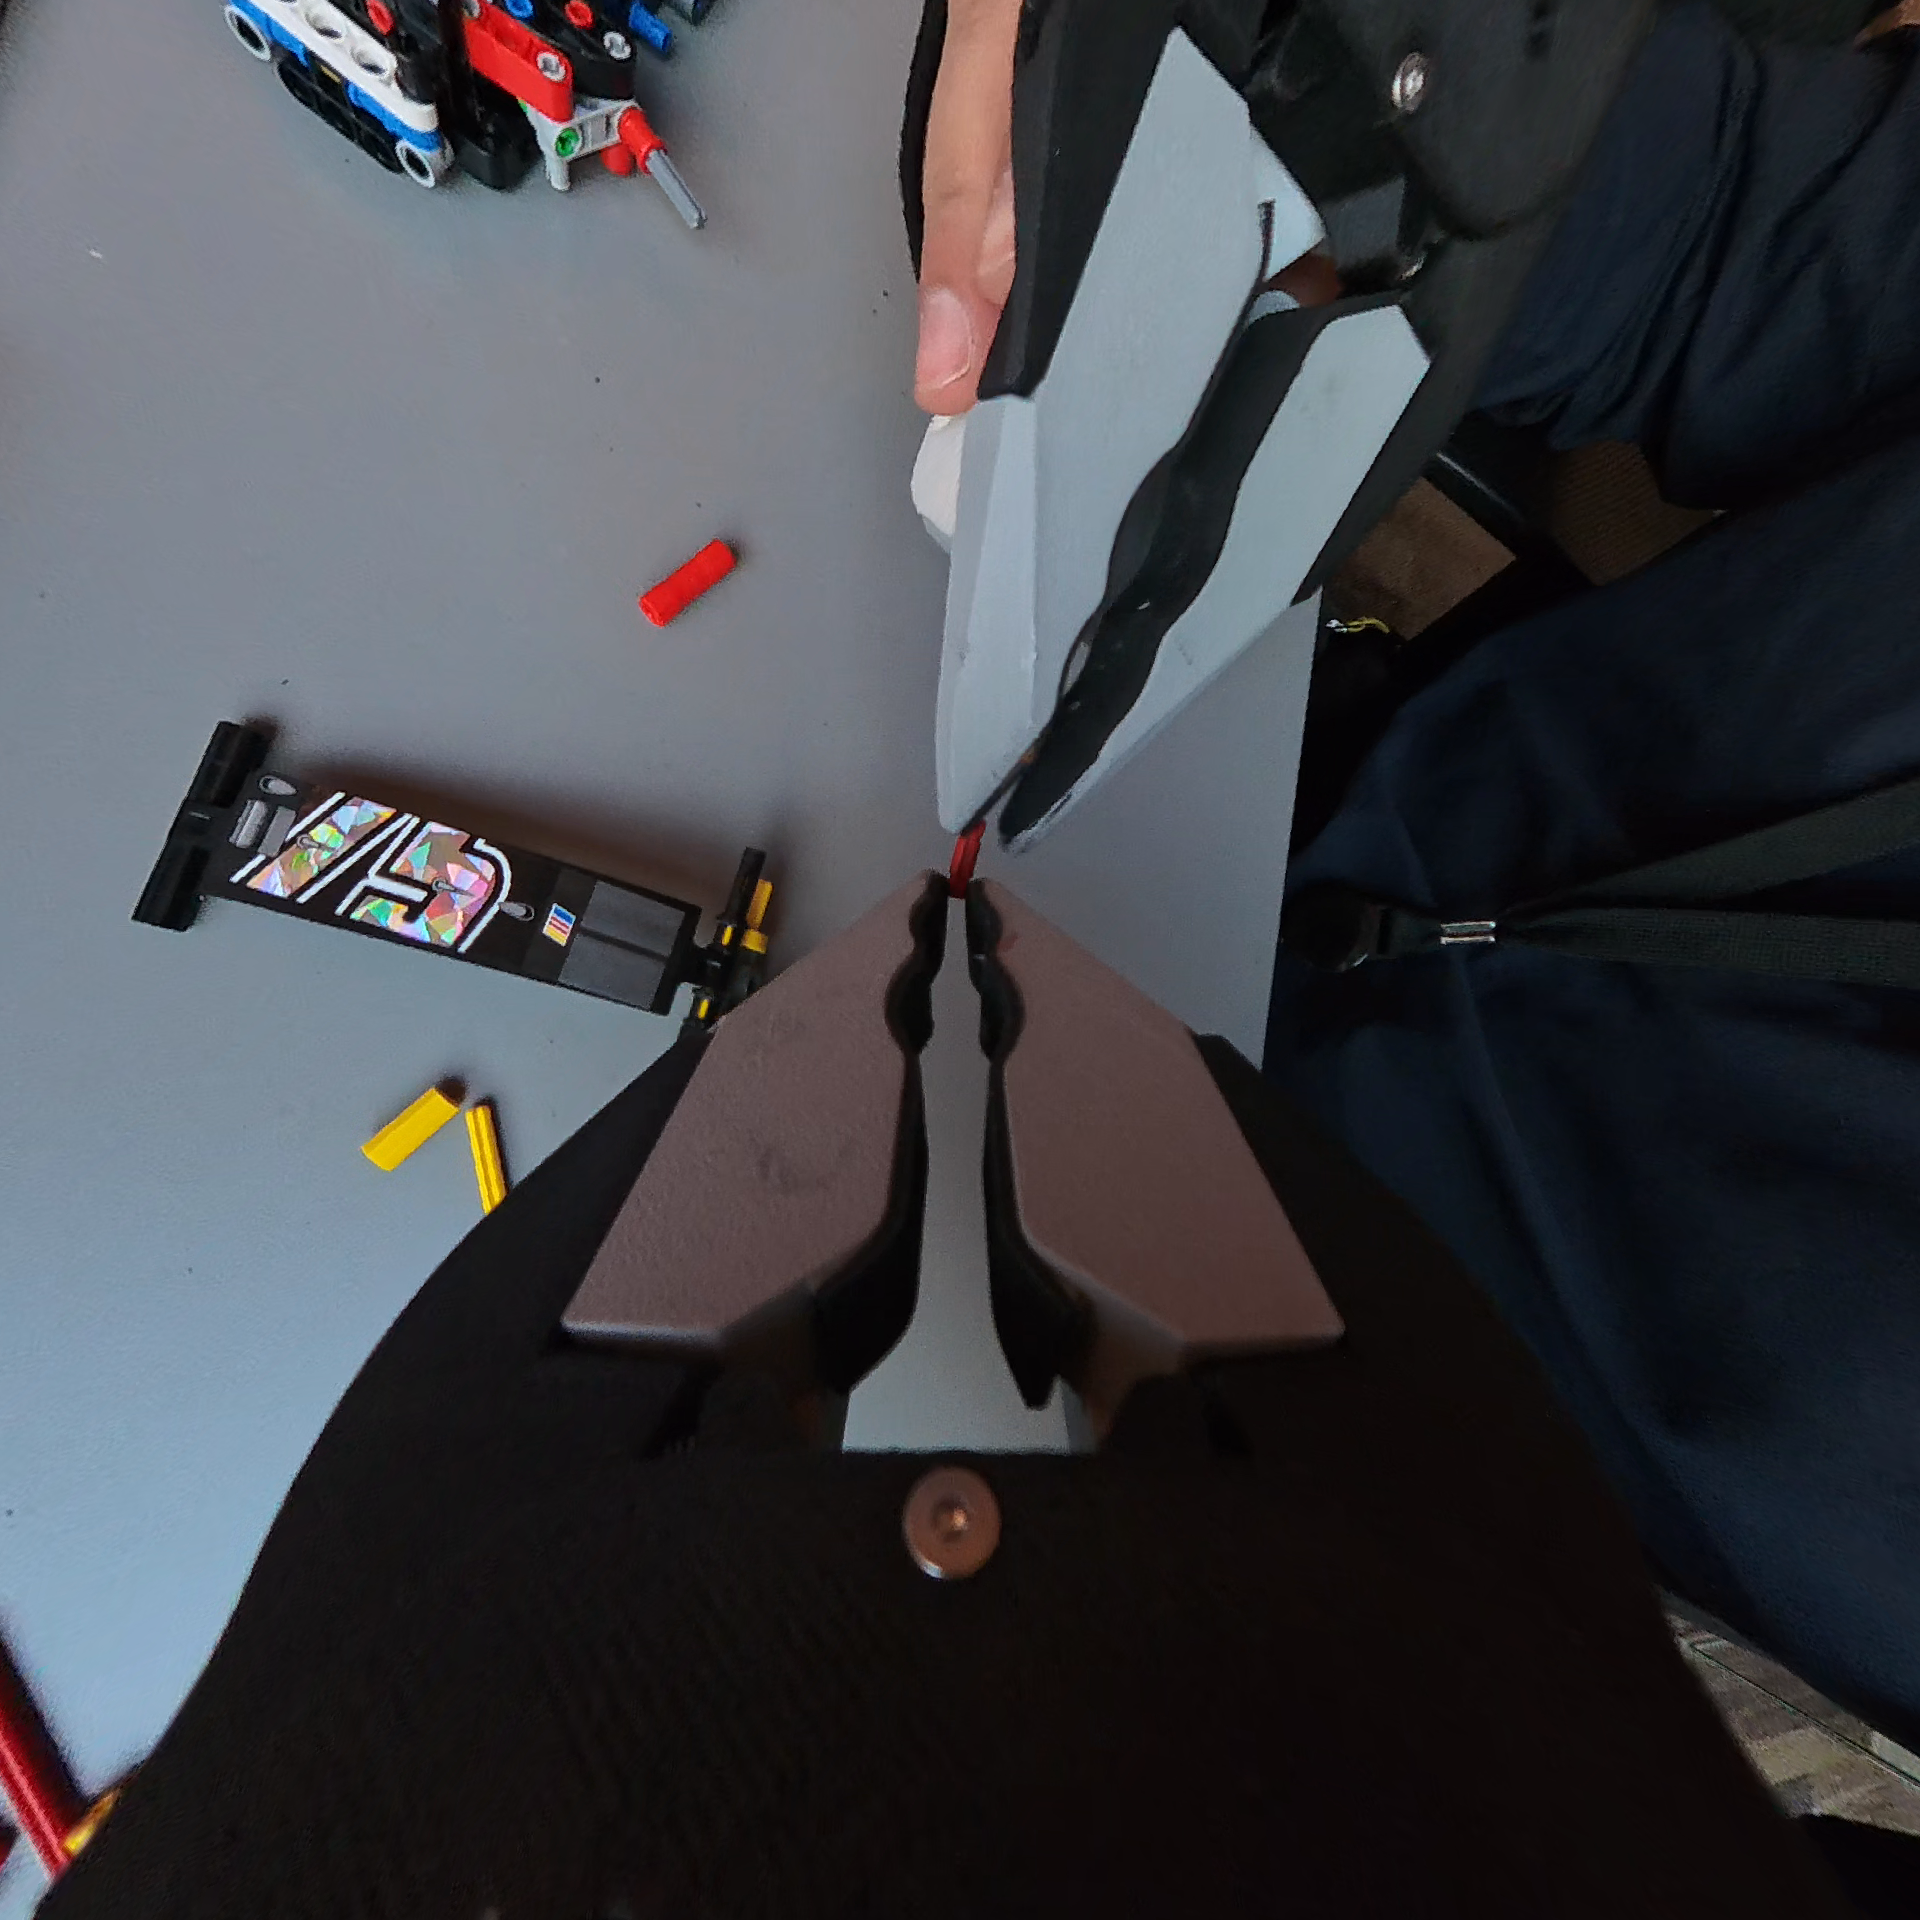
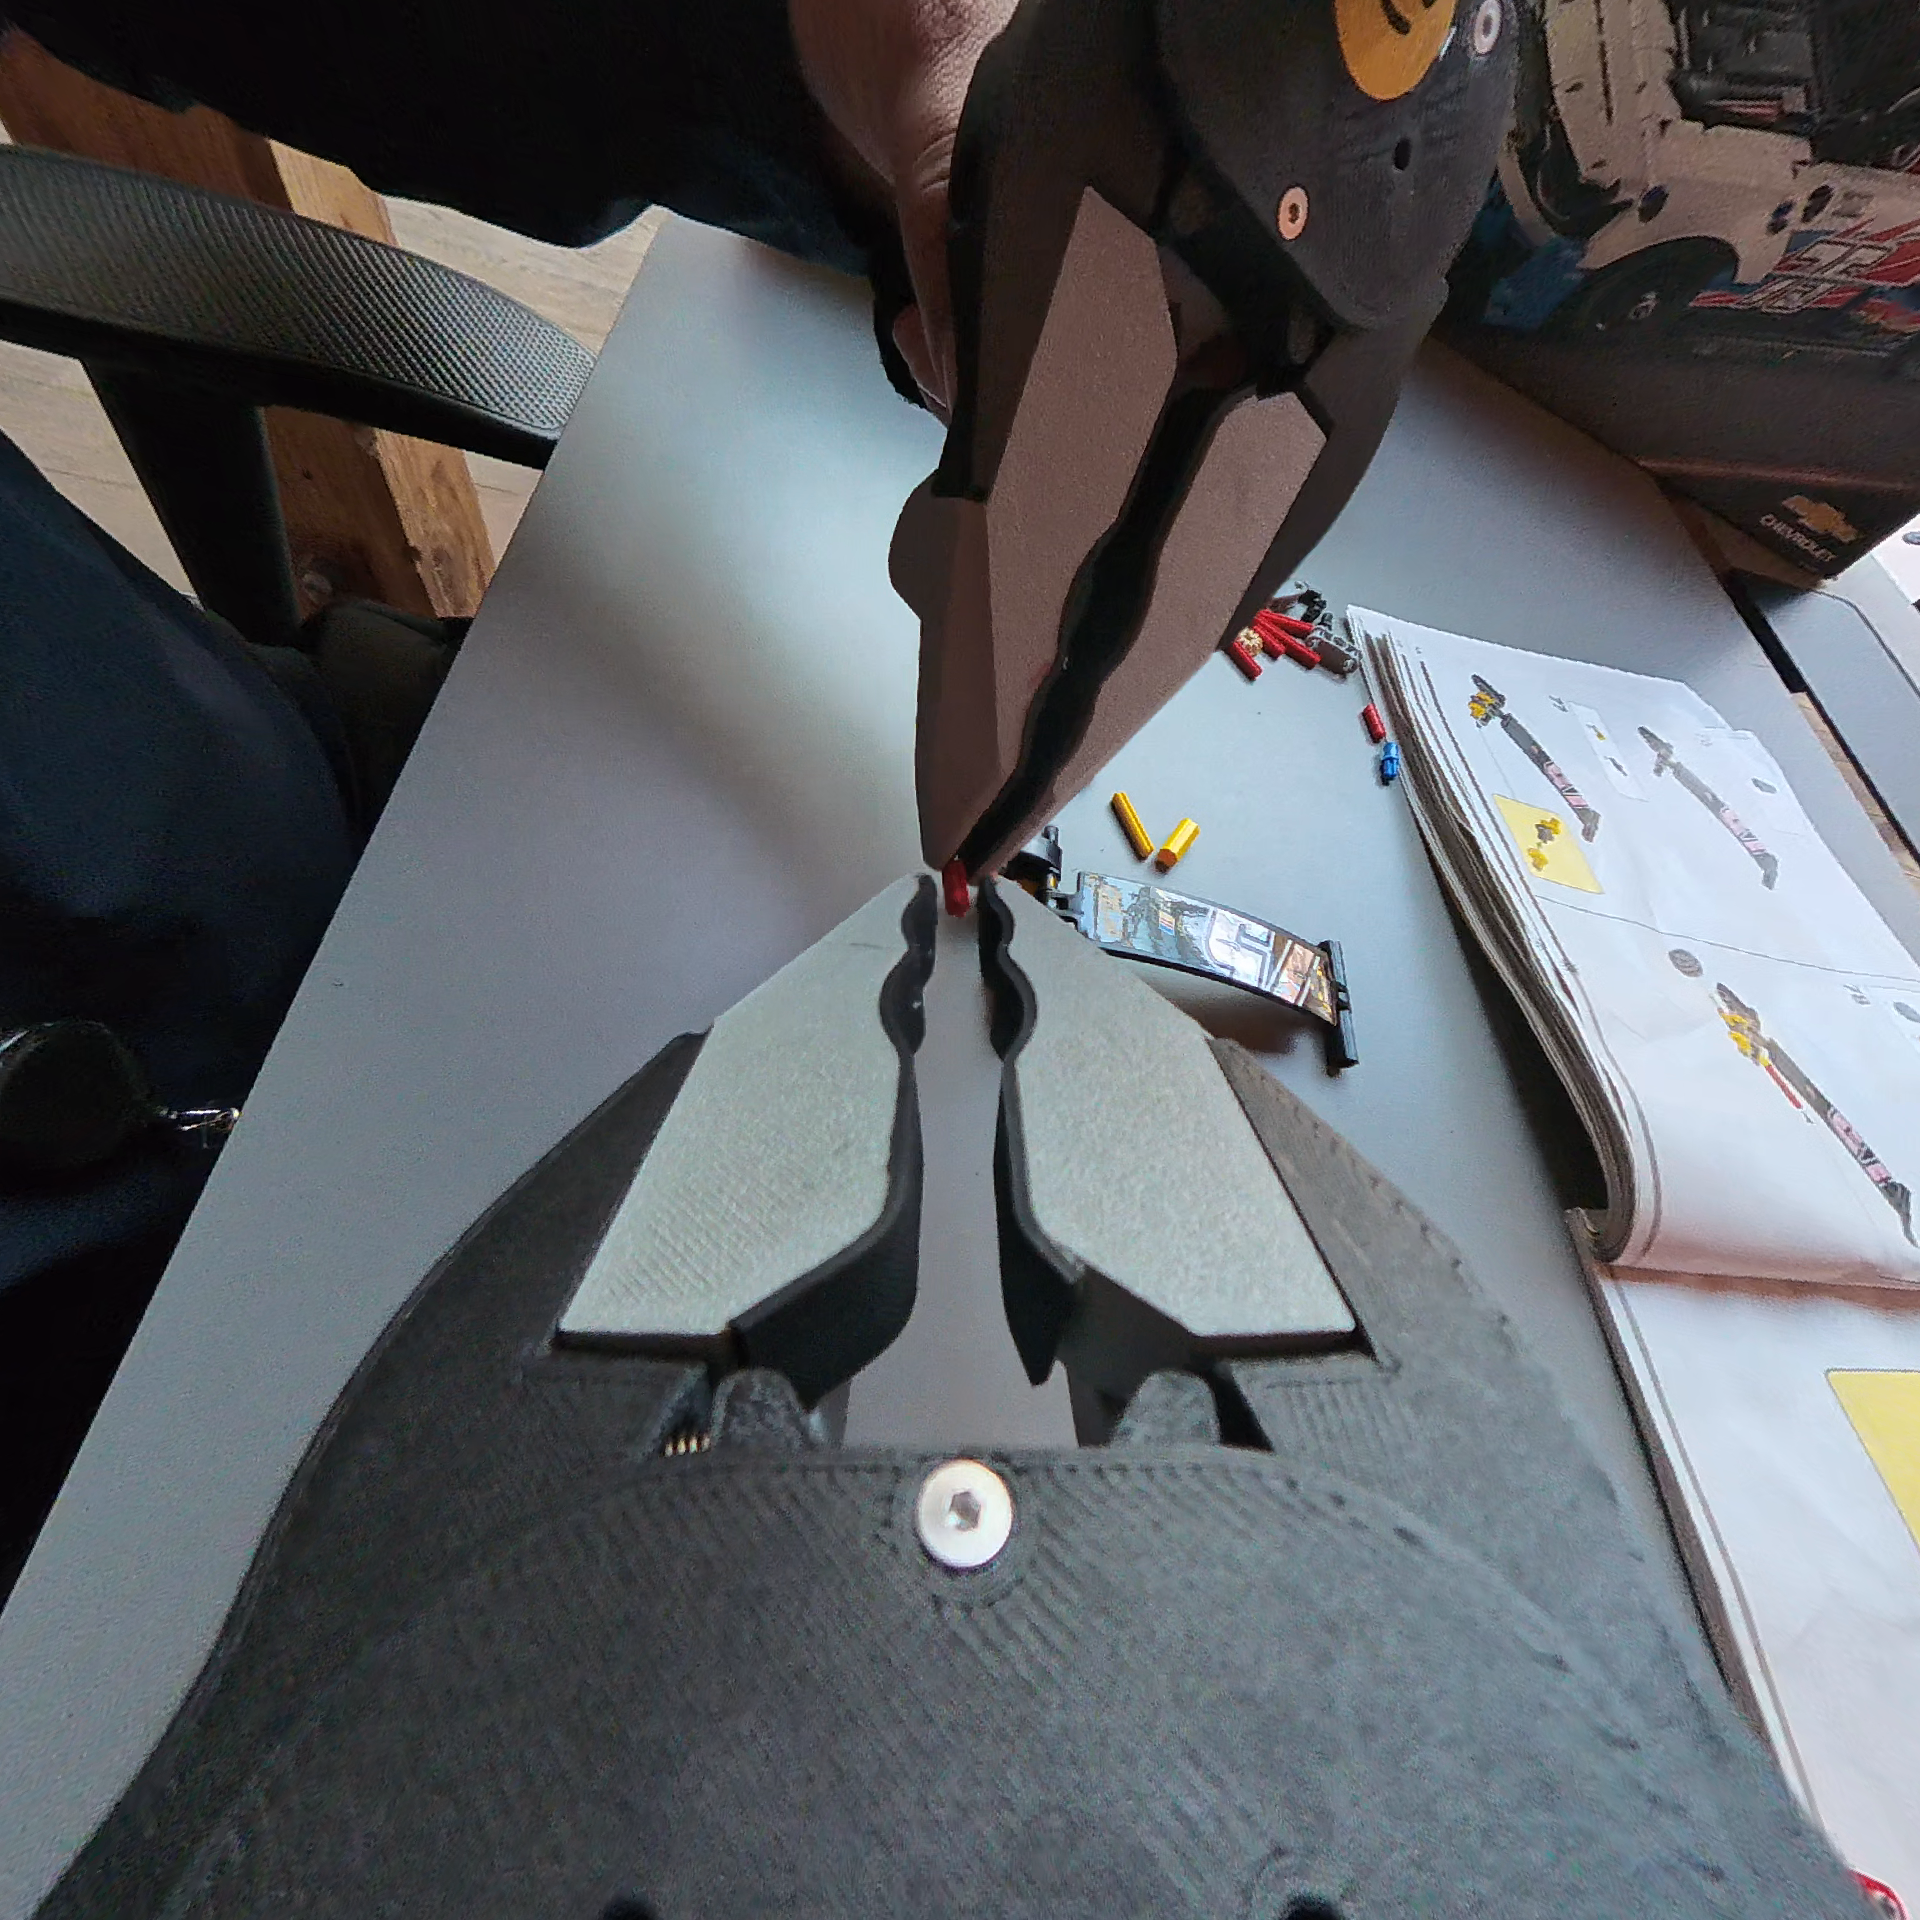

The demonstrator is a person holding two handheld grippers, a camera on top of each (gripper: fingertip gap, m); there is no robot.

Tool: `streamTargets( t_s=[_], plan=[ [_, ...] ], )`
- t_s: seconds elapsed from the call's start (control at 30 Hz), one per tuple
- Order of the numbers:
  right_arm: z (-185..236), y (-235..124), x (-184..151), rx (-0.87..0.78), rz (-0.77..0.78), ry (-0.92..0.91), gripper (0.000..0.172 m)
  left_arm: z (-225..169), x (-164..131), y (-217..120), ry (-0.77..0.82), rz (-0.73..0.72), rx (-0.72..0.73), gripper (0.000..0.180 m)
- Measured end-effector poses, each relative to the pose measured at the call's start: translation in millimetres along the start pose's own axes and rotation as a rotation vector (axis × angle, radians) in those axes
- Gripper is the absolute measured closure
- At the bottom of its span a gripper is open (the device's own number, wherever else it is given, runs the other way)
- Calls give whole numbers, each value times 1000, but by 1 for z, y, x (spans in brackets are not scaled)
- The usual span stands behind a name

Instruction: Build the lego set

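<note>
Showing, from the left, a black mesh chair armrest (image 2: pixel 312 301), then the plain grey desk (image 2: pixel 623 727). Midway, above the desk near its edge: small red plastic pin (image 2: pixel 954 885), long axis running tip to tip between both tools. Left tongs (image 2: pixel 961 857) clamped on one end; right tongs (image 2: pixel 956 899) almost closed about the other, contact unclear. Rightward: black curved panel with shiny stickers (image 2: pixel 1226 951), two yellow pegs (image 2: pixel 1153 831), open illustrated instruction booklet (image 2: pixel 1662 935), cardboard box (image 2: pixel 1714 395) printed with a car and lettering.

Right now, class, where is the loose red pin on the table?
In the left wrist view the red pin lies alone on the grey table, above the black sticker panel, below the part-built model.
</note>
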State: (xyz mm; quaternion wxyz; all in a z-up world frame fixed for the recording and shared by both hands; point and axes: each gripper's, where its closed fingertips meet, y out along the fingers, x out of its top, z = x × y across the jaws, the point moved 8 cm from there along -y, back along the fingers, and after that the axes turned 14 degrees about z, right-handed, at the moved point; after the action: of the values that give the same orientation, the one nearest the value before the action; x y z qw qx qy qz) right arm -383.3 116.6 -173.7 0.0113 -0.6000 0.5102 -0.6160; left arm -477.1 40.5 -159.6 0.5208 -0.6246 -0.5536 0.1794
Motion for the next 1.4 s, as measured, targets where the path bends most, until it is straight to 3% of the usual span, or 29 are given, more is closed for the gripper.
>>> streamTargets(
  t_s=[0.5,0.57,0.73,0.83,1.0,1.2,1.4],
  plan=[
    [-4,2,-4,-46,43,-2,170,3,6,-2,8,-34,12,180],
    [-8,1,-6,-56,43,37,170,4,7,-5,38,-71,70,180],
    [-22,-7,-10,-43,-8,154,170,0,6,-6,203,-85,388,169],
    [-26,-14,-9,-27,-64,188,170,-6,8,-9,282,-126,463,168],
    [-27,-20,-6,1,-129,192,171,-14,14,-20,356,-233,439,169],
    [-26,-23,-4,44,-172,208,171,-17,13,-22,406,-263,427,180],
    [-27,-25,-3,71,-196,229,171,-20,15,-21,439,-283,438,177]
  ],
)
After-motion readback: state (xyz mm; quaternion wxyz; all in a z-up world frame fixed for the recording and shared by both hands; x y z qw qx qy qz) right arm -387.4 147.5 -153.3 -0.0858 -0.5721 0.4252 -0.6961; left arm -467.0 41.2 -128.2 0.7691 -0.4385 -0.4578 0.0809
